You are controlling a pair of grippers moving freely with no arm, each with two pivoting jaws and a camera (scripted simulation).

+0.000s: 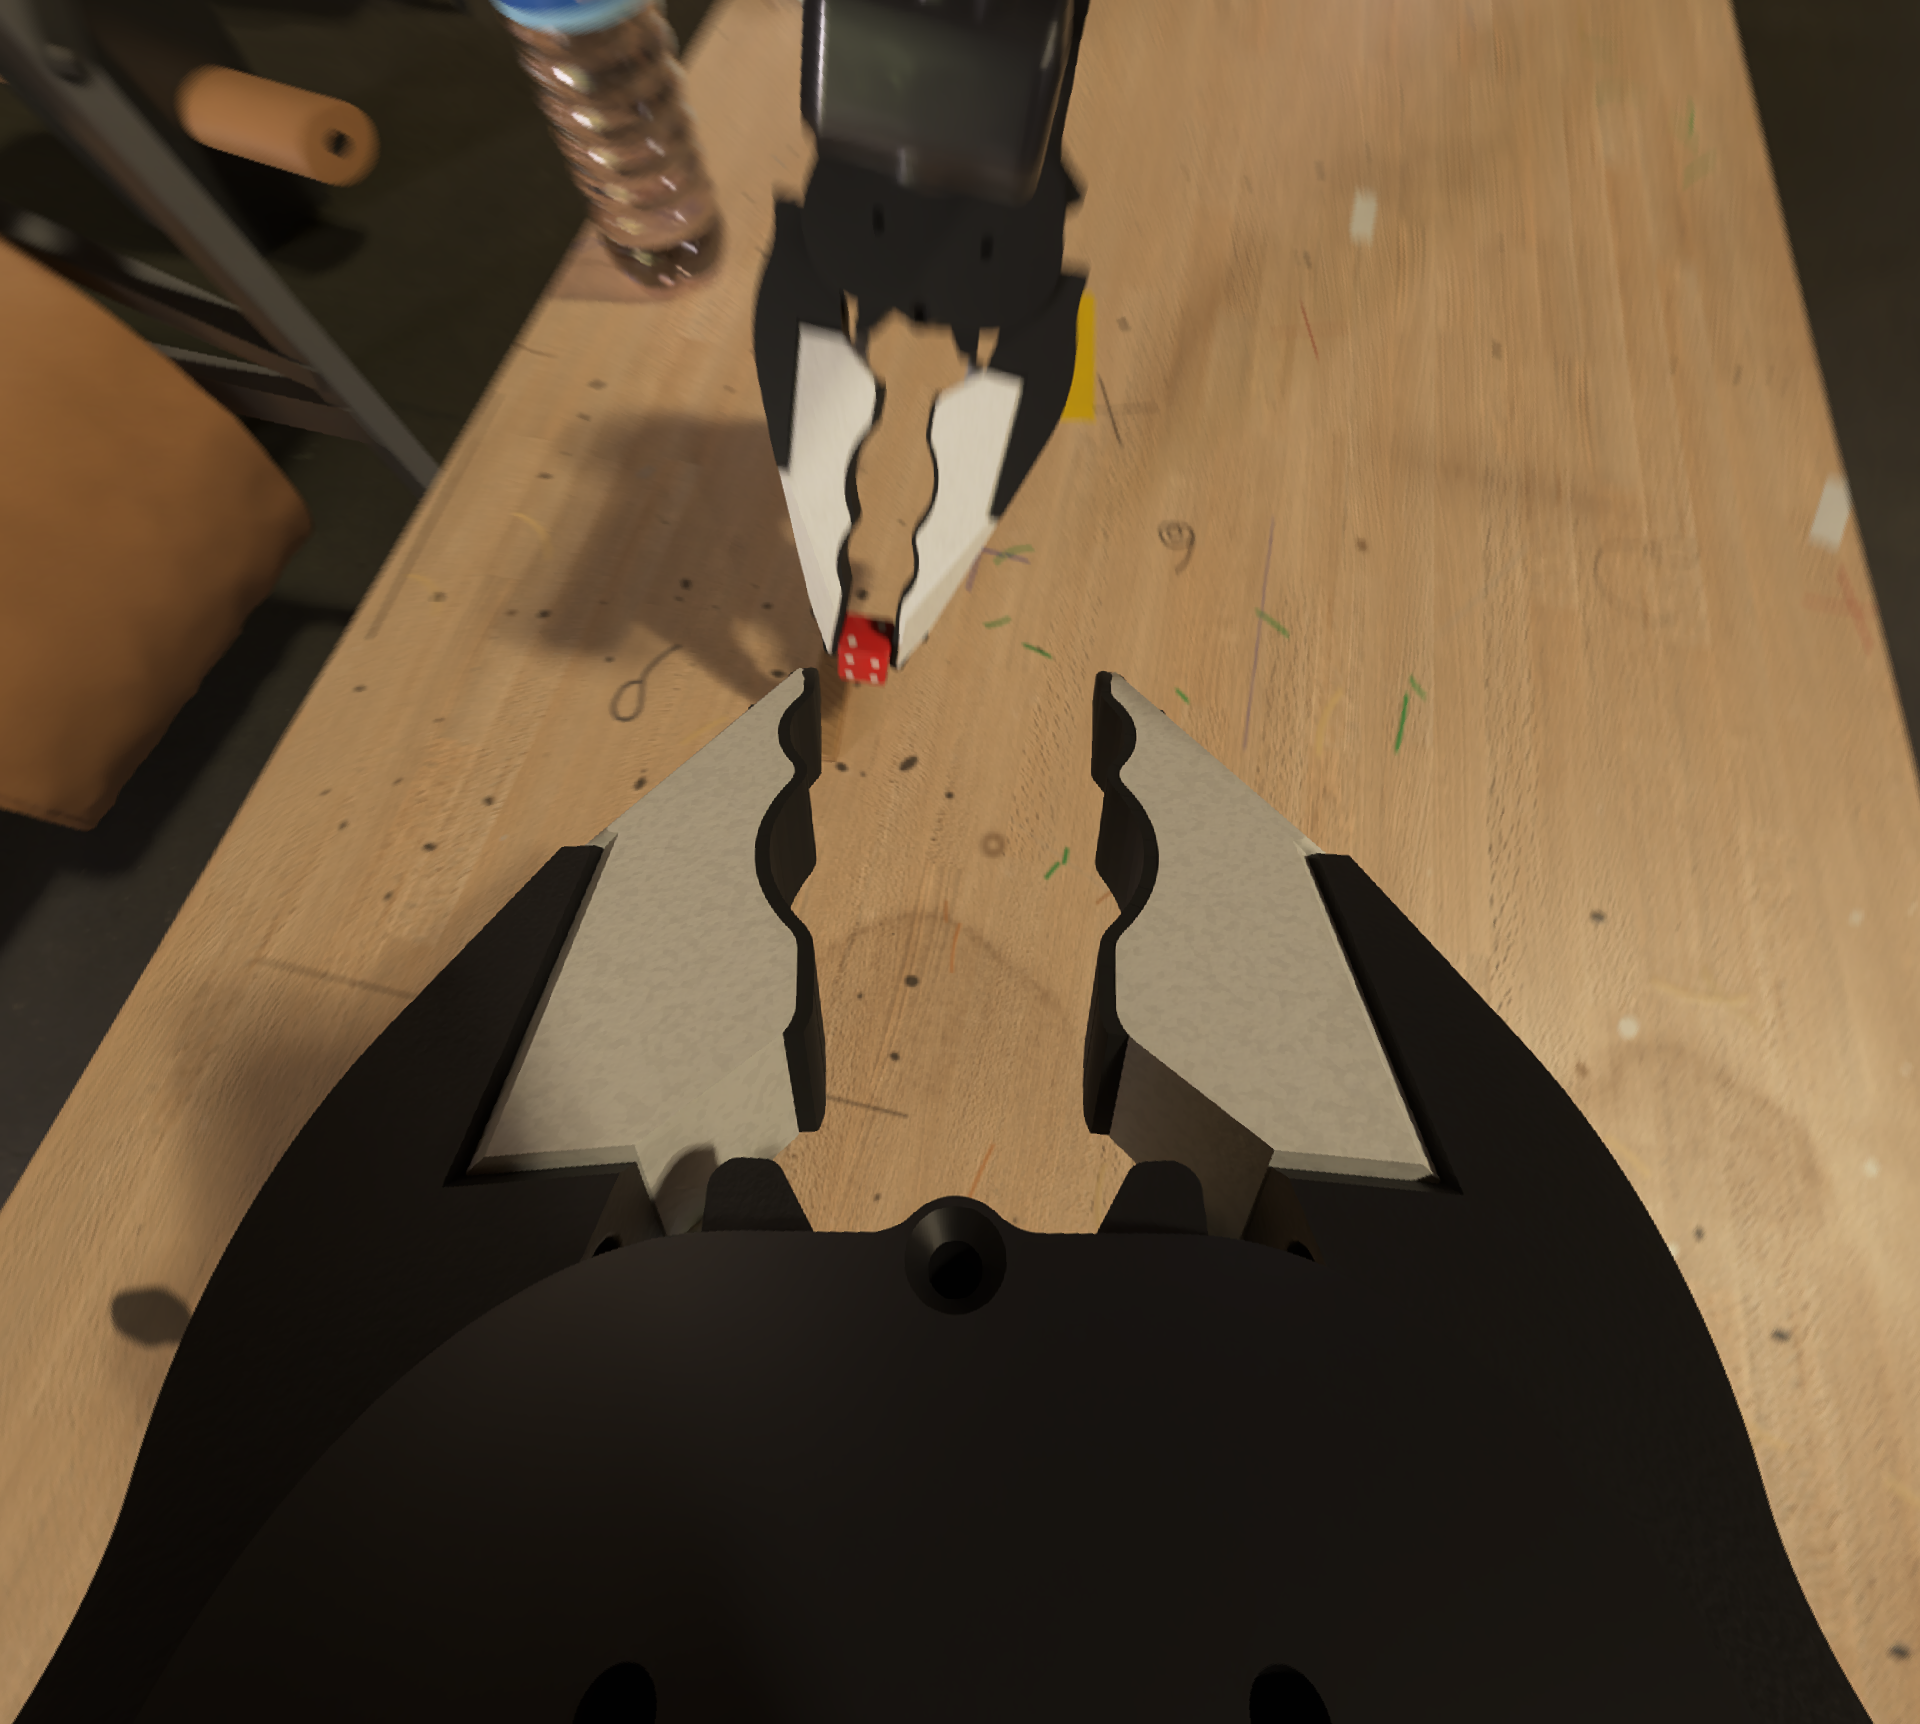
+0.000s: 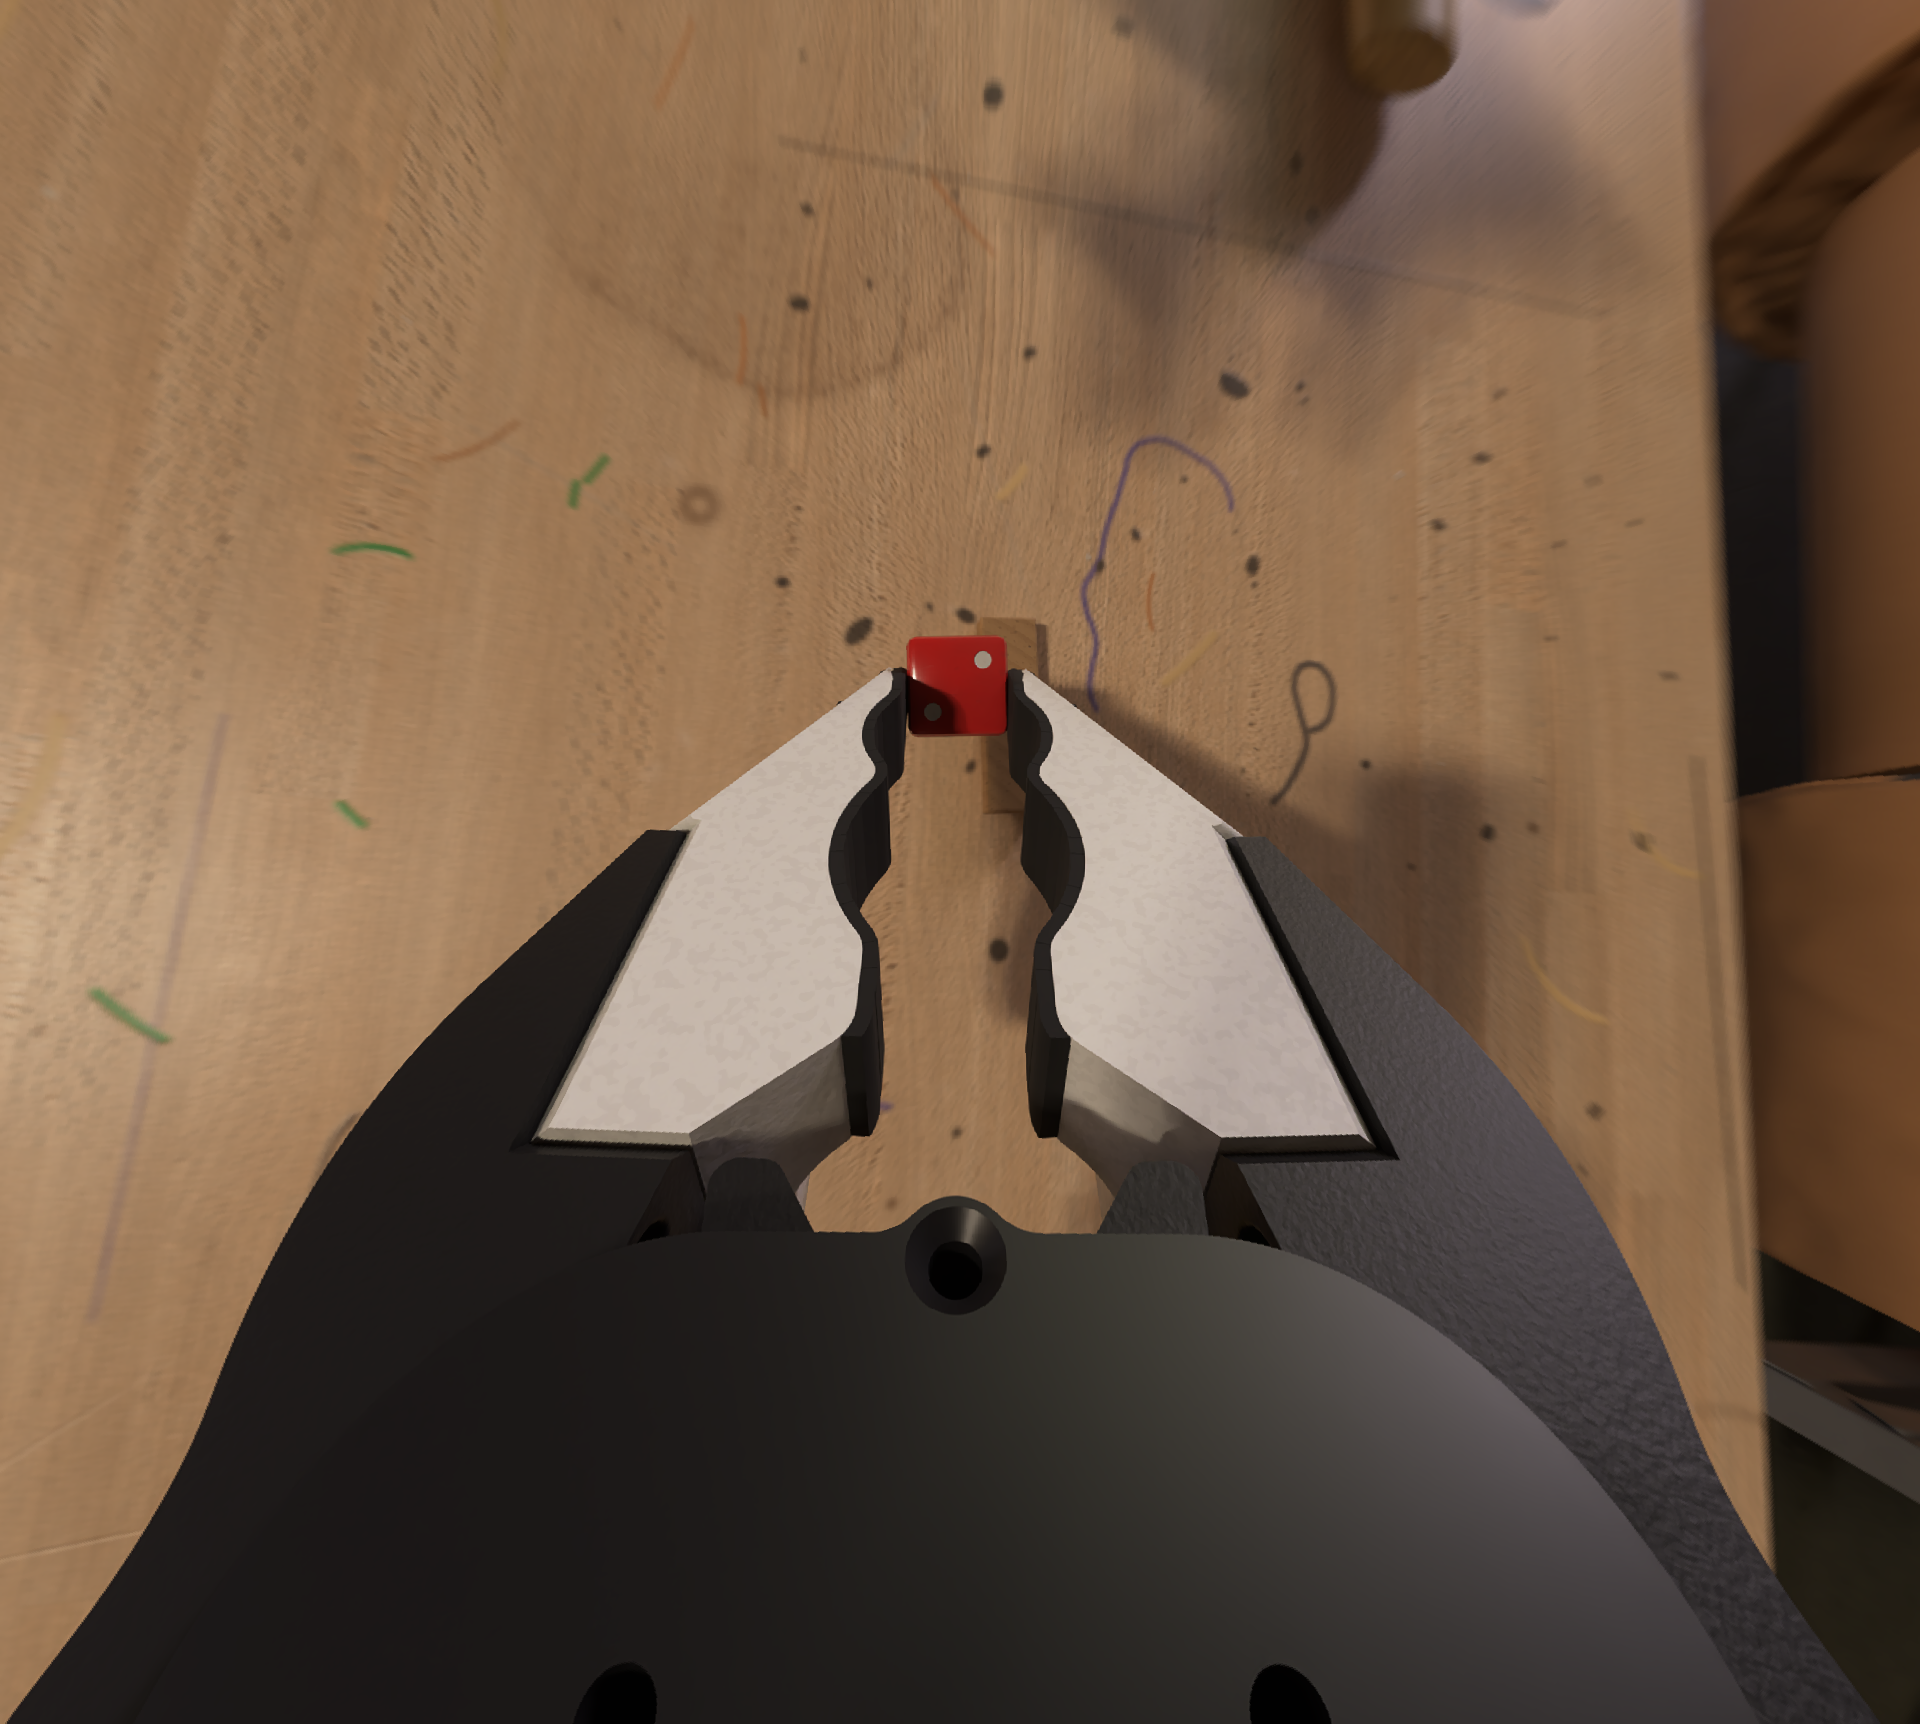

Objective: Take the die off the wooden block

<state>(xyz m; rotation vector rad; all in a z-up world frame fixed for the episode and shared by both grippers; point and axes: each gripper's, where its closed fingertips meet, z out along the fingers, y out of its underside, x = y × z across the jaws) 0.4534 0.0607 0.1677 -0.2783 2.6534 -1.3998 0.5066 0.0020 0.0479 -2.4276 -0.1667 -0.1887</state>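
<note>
- The die [image 2: 956,685] is a small red cube with pale pips and rounded, glossy edges; its upper face shows two pips.
- It sits pinched between the tips of the right claw [image 2: 956,687], whose jaws stand narrow, closed on the die's two sides.
- Below and just beside the die, a slim pale wooden block [image 2: 1013,718] lies flat on the bench; part of it is hidden by the claw's finger, and I cannot tell whether the die touches it.
- From the left wrist view, the die [image 1: 864,651] shows more pips on its sides, held at the tips of the right claw [image 1: 868,651], which points down toward the bench.
- The left claw [image 1: 954,687] hangs wide with nothing between its fingers, just short of the die.
- The bench [image 1: 1455,739] is light wood, worn, with dark specks, pen scribbles, green streaks and a faint ring stain.
- The room around it is dim; a brown box [image 2: 1860,531] stands past the bench edge.
- A clear water bottle [image 1: 592,64] with a blue label stands near the bench's left edge, well apart from the die.
- A wooden cylinder [image 1: 275,126] lies off the bench beside a dark metal frame.
- A yellow piece [image 1: 1083,365] peeks out behind the right claw, mostly hidden.
</note>
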